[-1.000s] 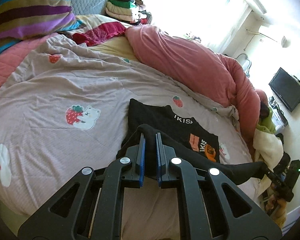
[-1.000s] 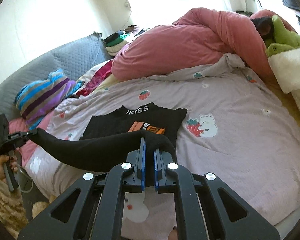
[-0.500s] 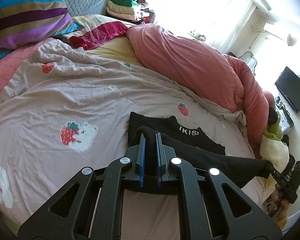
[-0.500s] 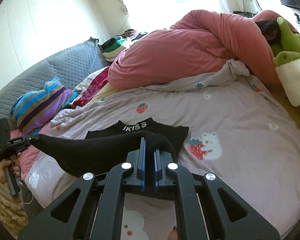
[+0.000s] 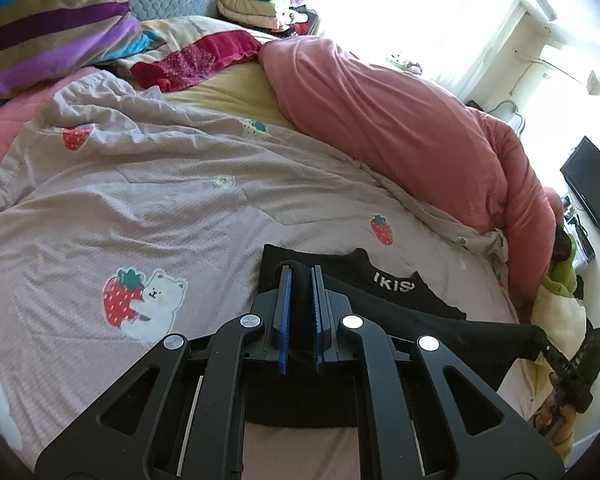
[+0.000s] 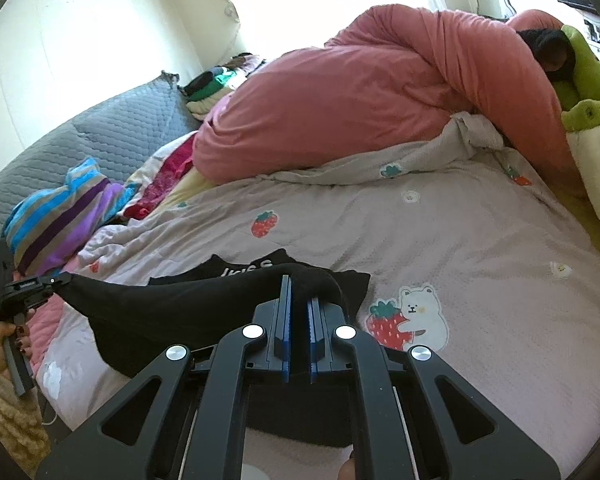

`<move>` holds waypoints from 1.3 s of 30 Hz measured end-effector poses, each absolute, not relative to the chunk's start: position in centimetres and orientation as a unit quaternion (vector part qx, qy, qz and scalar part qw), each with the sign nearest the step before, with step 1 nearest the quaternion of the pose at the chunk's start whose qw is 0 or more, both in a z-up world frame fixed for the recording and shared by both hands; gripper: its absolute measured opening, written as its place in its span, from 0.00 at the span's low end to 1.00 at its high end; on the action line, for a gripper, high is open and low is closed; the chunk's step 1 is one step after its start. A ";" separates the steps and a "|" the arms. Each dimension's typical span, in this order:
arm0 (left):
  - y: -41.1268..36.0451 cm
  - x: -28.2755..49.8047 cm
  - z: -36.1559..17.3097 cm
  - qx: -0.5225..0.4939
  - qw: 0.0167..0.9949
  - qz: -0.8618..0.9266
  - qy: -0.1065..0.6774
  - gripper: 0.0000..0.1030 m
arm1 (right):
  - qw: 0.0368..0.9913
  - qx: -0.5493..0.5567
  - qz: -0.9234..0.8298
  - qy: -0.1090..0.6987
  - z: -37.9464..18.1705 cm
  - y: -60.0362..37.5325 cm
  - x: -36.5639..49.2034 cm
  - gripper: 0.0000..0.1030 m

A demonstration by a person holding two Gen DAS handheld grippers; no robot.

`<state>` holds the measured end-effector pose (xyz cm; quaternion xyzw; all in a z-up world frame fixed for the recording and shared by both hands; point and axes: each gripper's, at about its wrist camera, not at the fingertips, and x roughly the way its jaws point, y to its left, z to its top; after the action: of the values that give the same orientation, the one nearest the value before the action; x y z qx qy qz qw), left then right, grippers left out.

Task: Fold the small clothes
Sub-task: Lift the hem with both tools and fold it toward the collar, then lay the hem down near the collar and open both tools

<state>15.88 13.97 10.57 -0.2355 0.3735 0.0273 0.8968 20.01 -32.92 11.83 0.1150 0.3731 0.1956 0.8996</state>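
A lilac bedspread printed with strawberries and bears covers the bed beyond both jaws. On it lies a black cotton T-shirt with white lettering, its near hem lifted and stretched between the left gripper and right gripper, each clamped narrowly on the fabric

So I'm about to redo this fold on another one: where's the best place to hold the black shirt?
By the two bottom corners, from the near side. The left tongs and right tongs each pinch a corner of the shirt, so its hem hangs taut between them while the collar end lies flat on the bed.
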 end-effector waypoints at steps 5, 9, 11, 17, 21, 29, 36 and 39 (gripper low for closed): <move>14.3 17.5 9.2 -0.235 0.892 0.032 0.385 0.03 | 0.897 0.105 0.186 0.387 10.5 -32.4 21.4 0.05; 14.5 18.7 7.8 -0.235 0.886 0.037 0.397 0.03 | 0.894 0.104 0.179 0.398 9.5 -32.3 22.3 0.05; 14.5 19.4 7.1 -0.237 0.883 0.040 0.404 0.03 | 0.891 0.105 0.174 0.405 8.9 -32.1 22.7 0.05; 14.4 20.4 5.6 -0.233 0.879 0.048 0.413 0.04 | 0.886 0.102 0.157 0.425 6.9 -31.6 23.8 0.09; 14.7 20.1 5.8 -0.244 0.882 0.043 0.402 0.04 | 0.894 0.088 0.134 0.419 6.6 -31.6 23.6 0.48; 13.2 18.7 6.6 -0.189 0.899 0.051 0.391 0.17 | 0.900 0.084 0.131 0.406 7.1 -31.8 22.6 0.48; 9.9 18.3 5.5 -0.125 0.901 0.018 0.415 0.17 | 0.902 0.058 0.141 0.404 7.6 -30.7 21.4 0.50; 8.2 18.2 4.1 -0.104 0.895 -0.003 0.433 0.17 | 0.898 0.038 0.155 0.410 7.5 -29.8 20.9 0.47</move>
<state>18.23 8.15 4.08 -0.1041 0.4334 -0.0027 0.8951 20.86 -29.79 7.46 0.0383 0.4098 0.1555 0.8980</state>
